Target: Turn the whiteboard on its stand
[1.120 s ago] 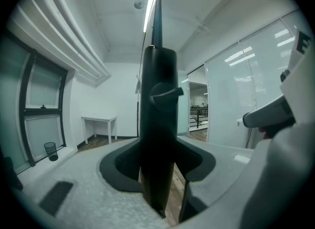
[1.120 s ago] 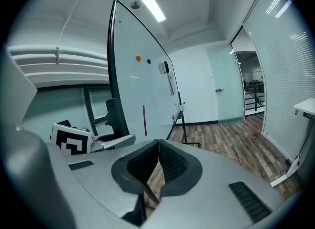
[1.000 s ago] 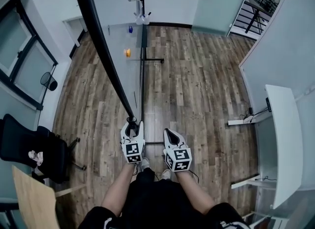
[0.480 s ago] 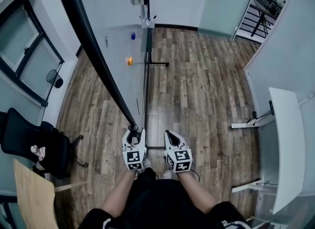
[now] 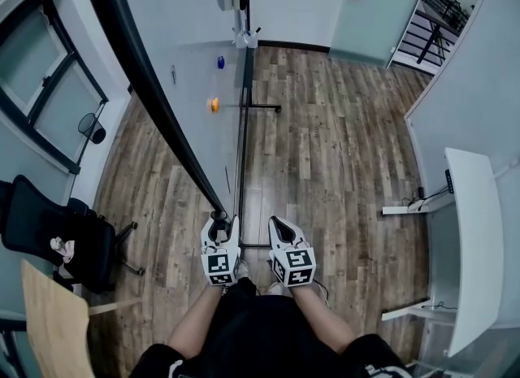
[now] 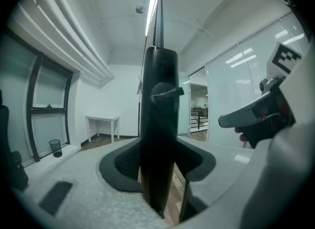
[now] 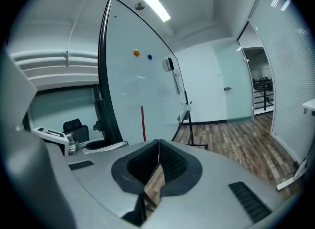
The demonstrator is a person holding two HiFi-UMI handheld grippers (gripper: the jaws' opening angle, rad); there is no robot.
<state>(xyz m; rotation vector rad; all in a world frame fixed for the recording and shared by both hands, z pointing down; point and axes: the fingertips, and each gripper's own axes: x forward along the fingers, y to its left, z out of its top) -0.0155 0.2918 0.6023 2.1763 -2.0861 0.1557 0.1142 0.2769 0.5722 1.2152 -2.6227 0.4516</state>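
Gripping the black frame (image 5: 145, 84) of the whiteboard (image 5: 191, 43), the left tongs (image 5: 219, 222) sit clenched on it. Just beside the whiteboard, the right tongs (image 5: 277, 224) are pressed together, empty.

No legible text or numbers.

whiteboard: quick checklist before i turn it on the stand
1. Left gripper clamped on the whiteboard frame: ok, the jaws are shut on the black edge.
2. Right gripper free: ok, its jaws are together with nothing between them, beside the board.
3. Floor to the right of the stand: ok, bare wood.
4. Chair out of the board's swing: cannot tell.
5. Pivot lock on the stand released: cannot tell, not visible.
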